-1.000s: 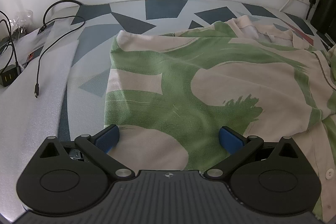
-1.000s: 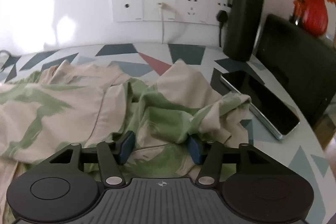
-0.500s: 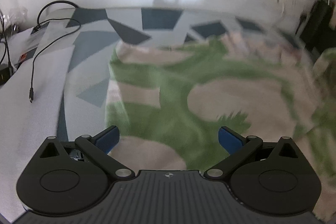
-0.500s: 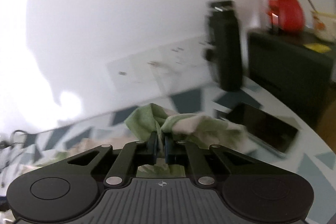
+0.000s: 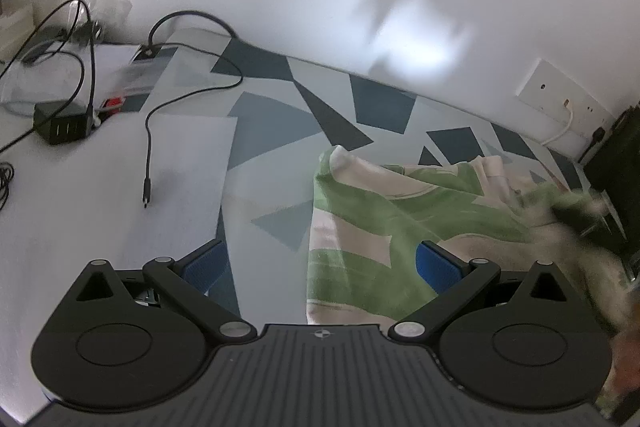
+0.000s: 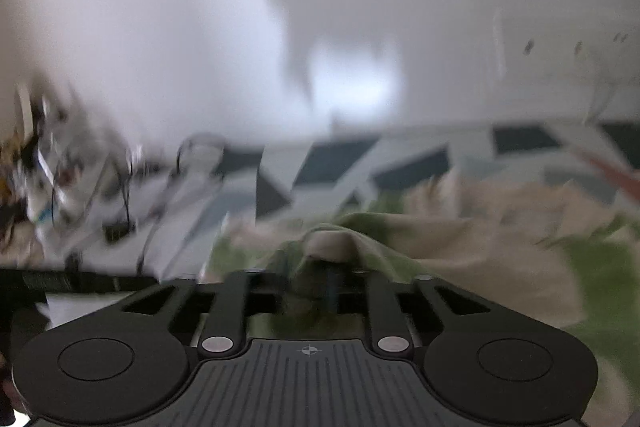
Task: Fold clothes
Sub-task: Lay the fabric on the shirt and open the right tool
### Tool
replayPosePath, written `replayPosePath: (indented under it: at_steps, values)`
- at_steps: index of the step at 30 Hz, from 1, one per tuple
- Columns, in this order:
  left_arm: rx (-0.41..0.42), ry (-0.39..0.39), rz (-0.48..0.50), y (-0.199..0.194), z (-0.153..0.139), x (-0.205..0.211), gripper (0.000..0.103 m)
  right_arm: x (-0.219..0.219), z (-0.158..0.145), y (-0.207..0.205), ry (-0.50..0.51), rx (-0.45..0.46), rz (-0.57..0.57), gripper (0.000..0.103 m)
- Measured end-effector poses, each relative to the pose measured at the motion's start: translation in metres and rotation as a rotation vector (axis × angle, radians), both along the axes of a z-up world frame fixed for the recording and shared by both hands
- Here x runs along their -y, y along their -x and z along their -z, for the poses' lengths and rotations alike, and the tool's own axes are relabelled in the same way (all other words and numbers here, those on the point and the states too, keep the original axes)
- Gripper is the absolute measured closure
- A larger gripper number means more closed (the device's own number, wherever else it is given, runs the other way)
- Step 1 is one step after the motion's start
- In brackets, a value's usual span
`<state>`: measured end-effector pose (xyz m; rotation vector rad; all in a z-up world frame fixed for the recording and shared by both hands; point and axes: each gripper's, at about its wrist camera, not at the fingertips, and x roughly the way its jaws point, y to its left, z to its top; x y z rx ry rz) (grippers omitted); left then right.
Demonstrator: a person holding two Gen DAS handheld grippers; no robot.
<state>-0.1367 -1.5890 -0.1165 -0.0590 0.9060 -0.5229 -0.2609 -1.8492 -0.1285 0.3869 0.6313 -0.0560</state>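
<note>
Right gripper (image 6: 316, 283), jaws clamped on a fold of the green-and-cream patterned shirt (image 5: 384, 223) lying on the geometric-patterned surface (image 5: 276, 131); left gripper (image 5: 320, 263) jaws wide apart, holding nothing.

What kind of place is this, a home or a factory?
Probably a home room: a table with a geometric-patterned cloth against a white wall, wall sockets, a charger with cables, and a green-and-cream garment for folding.
</note>
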Motion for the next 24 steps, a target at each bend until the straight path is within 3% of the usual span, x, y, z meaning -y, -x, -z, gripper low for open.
replayPosePath:
  at_steps: [2, 6, 17, 18, 20, 21, 22, 23, 24]
  values:
    - [-0.008, 0.010, 0.014, 0.001, 0.000, -0.001, 0.001, -0.007, 0.007, 0.003, 0.026, -0.044, 0.000, 0.061]
    - [-0.037, 0.051, 0.077, 0.002, 0.000, 0.008, 0.001, -0.003, 0.001, 0.030, 0.031, -0.049, 0.059, 0.056]
    - [-0.094, 0.053, 0.315, 0.016, 0.013, 0.097, 0.003, 0.056, 0.001, 0.121, 0.087, -0.073, 0.380, 0.055]
    - [-0.091, 0.045, 0.317, 0.016, 0.016, 0.104, 0.007, 0.059, 0.002, 0.126, 0.097, -0.073, 0.399, 0.055]
    - [-0.107, 0.027, 0.309, 0.015, 0.022, 0.115, 0.034, 0.065, 0.003, 0.137, 0.109, -0.073, 0.428, 0.055]
    - [-0.131, 0.018, 0.298, 0.013, 0.026, 0.120, 0.041, 0.067, 0.003, 0.140, 0.115, -0.074, 0.442, 0.054]
    - [-0.155, 0.009, 0.288, 0.011, 0.030, 0.124, 0.054, 0.070, 0.004, 0.144, 0.122, -0.076, 0.455, 0.053]
    - [-0.149, -0.008, 0.271, 0.011, 0.030, 0.125, 0.076, 0.071, 0.004, 0.147, 0.131, -0.075, 0.466, 0.052]
    - [-0.134, -0.024, 0.264, 0.011, 0.029, 0.125, 0.086, 0.072, 0.005, 0.149, 0.139, -0.073, 0.474, 0.051]
